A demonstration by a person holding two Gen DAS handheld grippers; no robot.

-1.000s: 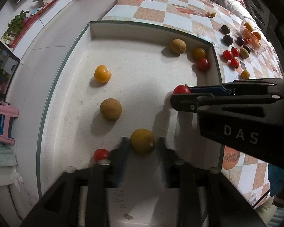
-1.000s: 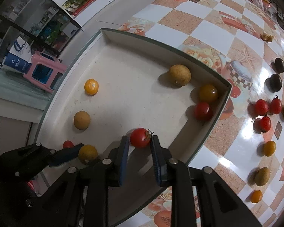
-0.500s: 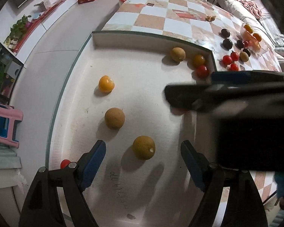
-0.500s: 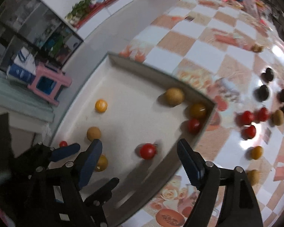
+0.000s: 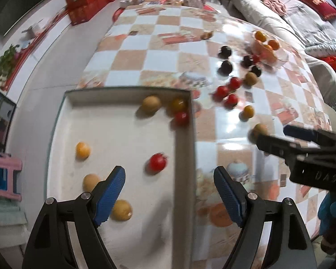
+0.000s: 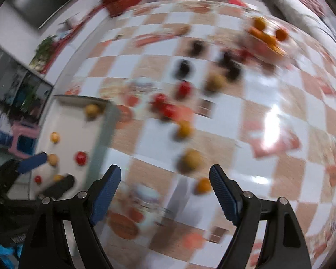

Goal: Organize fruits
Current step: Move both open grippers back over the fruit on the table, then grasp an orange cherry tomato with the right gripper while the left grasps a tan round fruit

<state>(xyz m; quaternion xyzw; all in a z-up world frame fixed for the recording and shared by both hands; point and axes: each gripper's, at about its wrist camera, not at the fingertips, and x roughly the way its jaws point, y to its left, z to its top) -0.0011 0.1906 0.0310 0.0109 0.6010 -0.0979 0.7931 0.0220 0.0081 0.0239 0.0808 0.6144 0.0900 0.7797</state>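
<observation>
A white tray [image 5: 183, 157] holds several fruits, among them a red tomato [image 5: 158, 161] and a yellow-brown fruit [image 5: 122, 210]. My left gripper [image 5: 169, 188] hangs open and empty above the tray's right wall. Further right, my right gripper [image 5: 271, 135] is over the checkered table. In the blurred right wrist view my right gripper [image 6: 165, 186] stands open and empty above the tablecloth, with a tan fruit [image 6: 191, 160] and an orange fruit [image 6: 203, 186] just ahead between its fingers. The tray [image 6: 98, 139], the red tomato [image 6: 81, 157] and my left gripper [image 6: 46, 174] lie at the left.
Loose on the table are red tomatoes [image 5: 221, 90], dark plums [image 5: 226, 67], tan and orange fruits [image 5: 248, 111], and a clear bowl of oranges [image 5: 266, 44]. Red boxes [image 5: 89, 4] and clutter stand at the far end. A pink stool [image 5: 2, 179] is below left.
Both grippers opened and let go: the yellow-brown fruit and the red tomato now lie in the tray. Both hands rose and moved right; the right one now hangs over the table.
</observation>
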